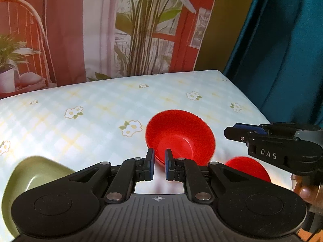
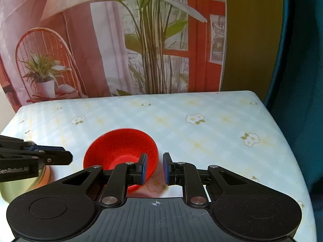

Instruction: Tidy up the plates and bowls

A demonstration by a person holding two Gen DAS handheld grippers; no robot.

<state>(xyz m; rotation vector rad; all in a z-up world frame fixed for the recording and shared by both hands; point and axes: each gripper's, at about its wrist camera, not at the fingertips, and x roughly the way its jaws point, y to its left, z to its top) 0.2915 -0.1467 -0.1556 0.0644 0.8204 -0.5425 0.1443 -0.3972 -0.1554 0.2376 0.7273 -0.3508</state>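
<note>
A red bowl (image 1: 181, 135) (image 2: 119, 151) lies tilted on the flowered tablecloth (image 1: 90, 109) between my two grippers. In the left wrist view my left gripper (image 1: 159, 165) is shut, and the bowl's near rim shows through the narrow slit between its pads. From the right wrist view its tip (image 2: 68, 157) stands clear of the bowl. My right gripper (image 2: 155, 169) has its jaws slightly apart with only cloth between them, its left finger (image 2: 142, 167) overlapping the bowl's edge. A second red piece (image 1: 248, 168) lies under the right gripper (image 1: 230, 133), mostly hidden. A green bowl (image 1: 30, 177) (image 2: 18, 183) sits under the left gripper.
The table's right edge (image 2: 290, 151) runs beside a teal curtain (image 1: 282, 50). A printed backdrop with plants and a chair (image 2: 121, 40) hangs behind the far edge. A hand (image 1: 306, 191) holds the right gripper.
</note>
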